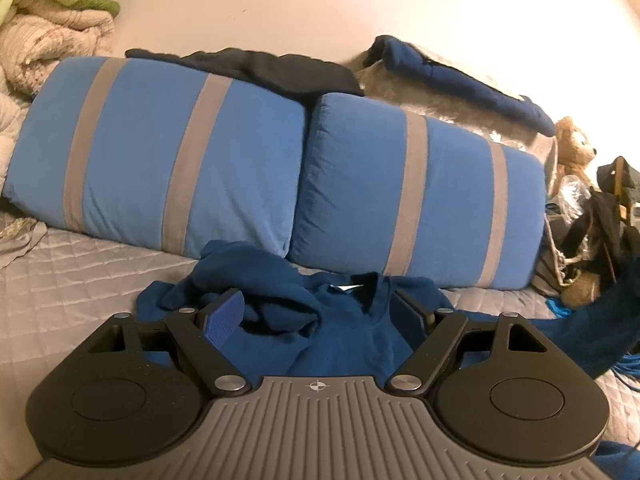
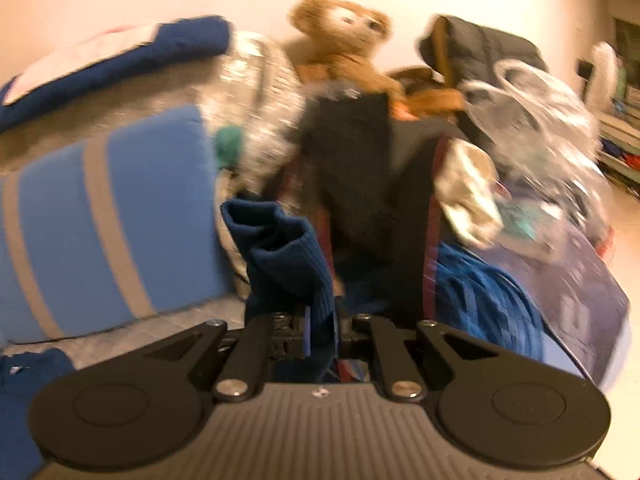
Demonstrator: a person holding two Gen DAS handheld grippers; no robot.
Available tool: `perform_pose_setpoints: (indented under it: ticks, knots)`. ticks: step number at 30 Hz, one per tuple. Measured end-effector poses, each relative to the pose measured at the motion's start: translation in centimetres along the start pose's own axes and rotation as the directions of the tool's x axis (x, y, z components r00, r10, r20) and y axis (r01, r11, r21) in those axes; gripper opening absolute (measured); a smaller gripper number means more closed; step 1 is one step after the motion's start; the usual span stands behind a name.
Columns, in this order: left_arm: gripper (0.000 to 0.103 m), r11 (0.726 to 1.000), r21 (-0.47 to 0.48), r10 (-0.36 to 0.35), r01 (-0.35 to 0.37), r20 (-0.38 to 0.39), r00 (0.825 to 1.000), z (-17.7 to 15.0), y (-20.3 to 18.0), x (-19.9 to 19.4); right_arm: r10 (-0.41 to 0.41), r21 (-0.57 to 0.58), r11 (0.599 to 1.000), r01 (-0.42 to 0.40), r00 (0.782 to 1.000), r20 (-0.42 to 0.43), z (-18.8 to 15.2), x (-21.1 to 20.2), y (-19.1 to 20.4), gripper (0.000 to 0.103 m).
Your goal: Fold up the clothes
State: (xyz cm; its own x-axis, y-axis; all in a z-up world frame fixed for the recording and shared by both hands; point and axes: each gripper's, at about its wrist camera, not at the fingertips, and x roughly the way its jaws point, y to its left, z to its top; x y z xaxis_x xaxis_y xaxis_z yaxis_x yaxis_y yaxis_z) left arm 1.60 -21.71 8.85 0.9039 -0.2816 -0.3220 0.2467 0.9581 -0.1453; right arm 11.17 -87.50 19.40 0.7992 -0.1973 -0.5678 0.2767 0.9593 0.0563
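A dark blue sweater lies crumpled on the grey quilted bed, collar with a white label toward the pillows. My left gripper is open just above its chest, one blue-padded finger on each side of the collar area. My right gripper is shut on the ribbed cuff of the sweater's sleeve and holds it raised, the cuff standing up above the fingers. The lifted sleeve also shows at the right edge of the left wrist view. The right wrist view is motion-blurred.
Two blue pillows with grey stripes lean at the bed's head, with dark folded clothes on top. A teddy bear, bags and a pile of clothes crowd the right side. Bundled blankets lie at the left.
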Motion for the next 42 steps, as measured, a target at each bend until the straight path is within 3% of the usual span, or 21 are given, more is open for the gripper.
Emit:
perform_pose_setpoints:
  ticks: [11, 21, 23, 25, 26, 30, 31, 35, 38, 42]
  knots:
    - [0.08, 1.0, -0.015, 0.012, -0.012, -0.012, 1.0, 0.0, 0.2, 0.1, -0.128, 0.137, 0.981, 0.137, 0.989, -0.073, -5.4, 1.6, -9.6, 0.009]
    - [0.08, 1.0, 0.007, 0.019, -0.019, -0.023, 1.0, 0.0, 0.0, 0.2, -0.206, 0.104, 0.97, 0.219, 0.971, -0.121, -10.4, 3.0, -11.8, 0.01]
    - [0.08, 1.0, 0.008, 0.024, -0.024, -0.028, 0.999, 0.0, 0.0, 0.3, -0.228, 0.052, 0.971, 0.235, 0.966, -0.121, -11.1, 3.4, -11.3, 0.025]
    - [0.08, 1.0, 0.006, 0.027, -0.027, -0.029, 0.999, 0.0, 0.0, 0.3, -0.252, -0.018, 0.968, 0.251, 0.963, -0.1, -11.9, 3.4, -10.5, 0.046]
    - [0.08, 1.0, 0.004, 0.029, -0.028, -0.03, 0.999, 0.0, 0.0, 0.4, -0.268, -0.046, 0.963, 0.265, 0.959, -0.092, -12.3, 3.4, -10.1, 0.05]
    - [0.08, 0.999, -0.008, 0.038, -0.038, -0.026, 0.999, 0.1, 0.2, 0.3, -0.339, -0.131, 0.935, 0.331, 0.94, -0.04, -13.2, 2.5, -8.5, 0.091]
    - [0.08, 0.999, -0.01, 0.039, -0.039, -0.025, 0.999, 0.1, 0.2, 0.3, -0.35, -0.147, 0.928, 0.343, 0.937, -0.017, -13.3, 2.1, -8.1, 0.097]
    - [0.08, 0.999, -0.015, 0.039, -0.039, -0.019, 0.999, 0.0, 0.3, 0.2, -0.363, -0.332, 0.861, 0.386, 0.923, 0.132, -14.3, 0.3, -4.2, 0.103]
    - [0.08, 0.999, -0.011, 0.039, -0.039, -0.011, 0.999, 0.0, 0.3, 0.0, -0.255, -0.493, 0.807, 0.326, 0.945, 0.207, -15.3, -0.6, -0.3, 0.103]
    - [0.08, 0.999, -0.011, 0.042, -0.042, 0.003, 0.999, 0.1, 0.3, -0.2, -0.054, -0.591, 0.787, 0.174, 0.975, 0.215, -15.5, -2.1, 4.9, 0.103]
